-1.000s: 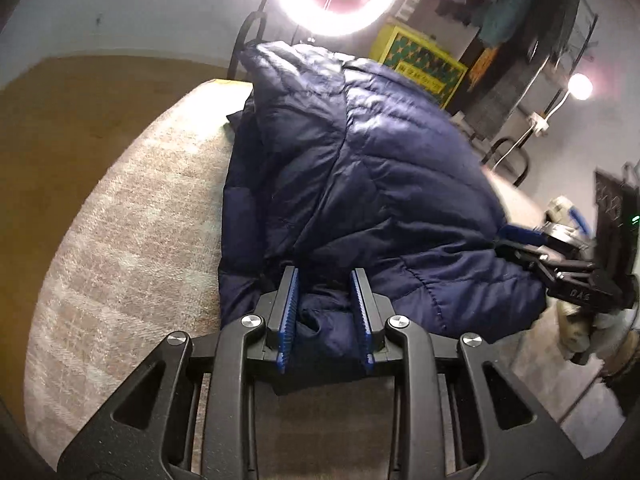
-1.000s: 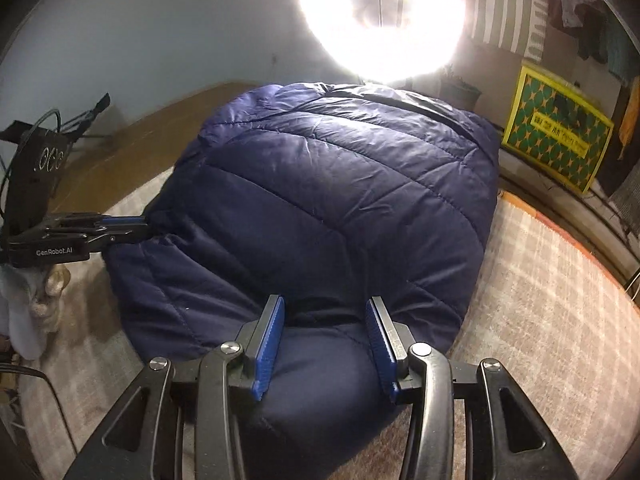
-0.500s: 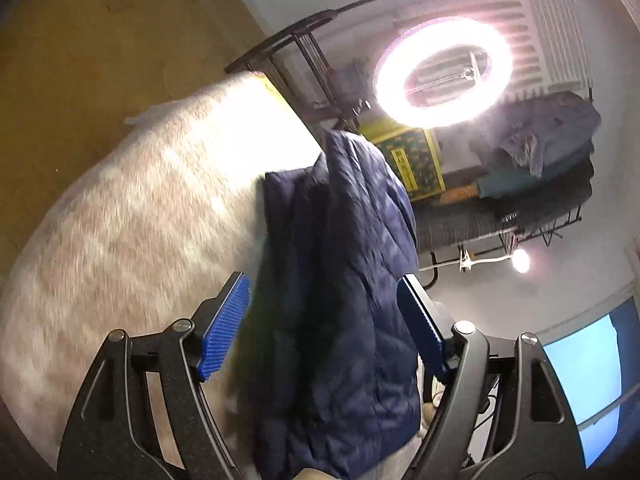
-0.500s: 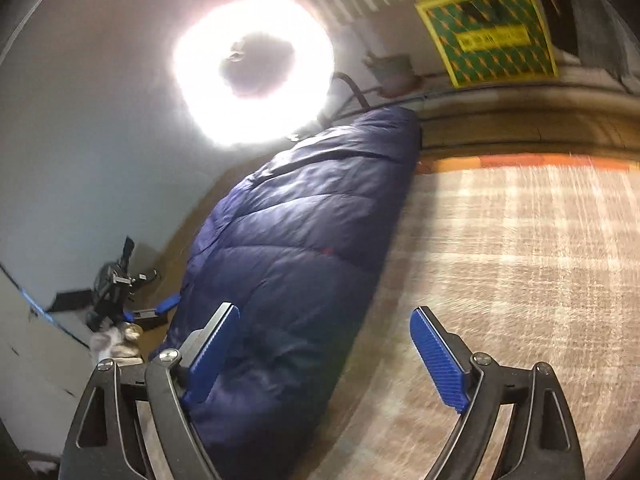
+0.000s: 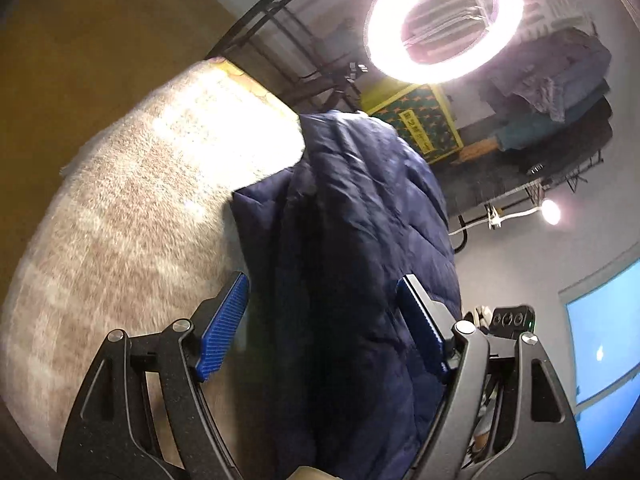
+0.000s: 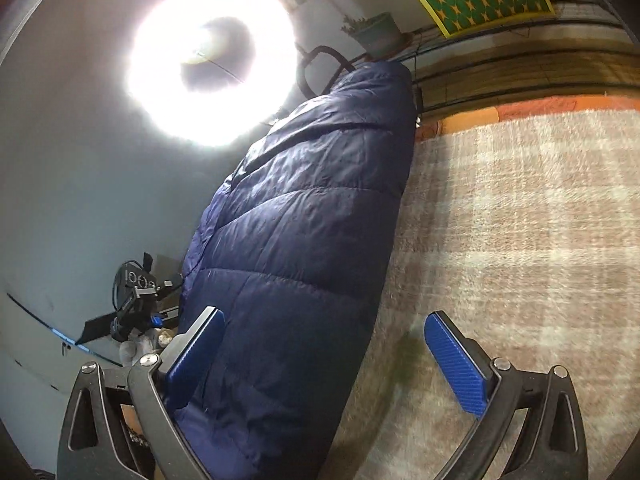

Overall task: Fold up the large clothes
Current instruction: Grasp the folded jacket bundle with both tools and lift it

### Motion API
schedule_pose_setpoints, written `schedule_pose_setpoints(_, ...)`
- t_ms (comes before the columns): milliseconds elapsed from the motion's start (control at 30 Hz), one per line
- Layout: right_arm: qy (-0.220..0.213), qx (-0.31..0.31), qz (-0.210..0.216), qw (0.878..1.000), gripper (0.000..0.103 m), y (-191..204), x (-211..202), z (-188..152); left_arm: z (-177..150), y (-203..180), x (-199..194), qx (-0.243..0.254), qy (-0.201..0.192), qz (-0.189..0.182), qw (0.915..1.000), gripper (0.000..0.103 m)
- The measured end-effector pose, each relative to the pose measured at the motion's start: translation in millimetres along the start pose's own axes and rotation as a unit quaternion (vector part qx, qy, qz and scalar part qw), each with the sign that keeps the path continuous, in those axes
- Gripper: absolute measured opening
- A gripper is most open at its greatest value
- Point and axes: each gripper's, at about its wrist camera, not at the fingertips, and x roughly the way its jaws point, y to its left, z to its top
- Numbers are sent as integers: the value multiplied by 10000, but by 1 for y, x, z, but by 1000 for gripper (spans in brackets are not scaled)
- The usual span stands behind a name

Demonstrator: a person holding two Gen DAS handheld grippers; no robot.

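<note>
Left wrist view: left gripper tilted down and rolled, fingers just spread wide, gripping nothing, navy puffer jacket loose between them, lying folded on plaid blanket.

Right wrist view: right gripper likewise rolled, fingers just opening fully, empty, straddling jacket's near edge; released to let fold settle, presumably.

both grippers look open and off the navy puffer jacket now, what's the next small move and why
Probably bring both grippers back to the folded jacket and press it flat. The right gripper has just been opening and the left gripper stands open; neither grips anything. The jacket looks puffed up on the plaid blanket, so the fold may spring open.
</note>
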Motion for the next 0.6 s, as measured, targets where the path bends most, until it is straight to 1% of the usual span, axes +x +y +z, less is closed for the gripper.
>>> schedule_pose_setpoints(133,-98,128,82,9998,101,-6,5,9,8,10,13,-235,48,1,9997,78)
schedule_pose_setpoints(200,-112,166,110,9997,96,-8,9,14,11,13,14,-304,-35,-51,9995,78)
schedule_pose_setpoints(300,-132,210,256,9994,89,-10,15,21,14,9,21,-249,-41,-17,9997,78)
schedule_pose_setpoints(367,-151,208,288,9993,86,-7,21,24,15,5,24,-178,-28,0,9998,78)
schedule_pose_setpoints(400,-104,193,378,9990,83,-4,27,26,17,5,25,-178,-28,12,9998,78)
schedule_pose_setpoints(467,-77,118,340,9993,83,2,35,28,18,5,26,-220,-60,-9,9997,78)
schedule_pose_setpoints(500,-57,54,305,9995,82,6,42,29,19,5,29,-210,-67,23,9998,75)
schedule_pose_setpoints(567,-58,8,282,9996,81,12,49,28,17,4,32,-197,-74,69,9998,65)
schedule_pose_setpoints(600,-53,6,289,9996,77,14,51,27,17,3,35,-180,-58,100,9998,55)
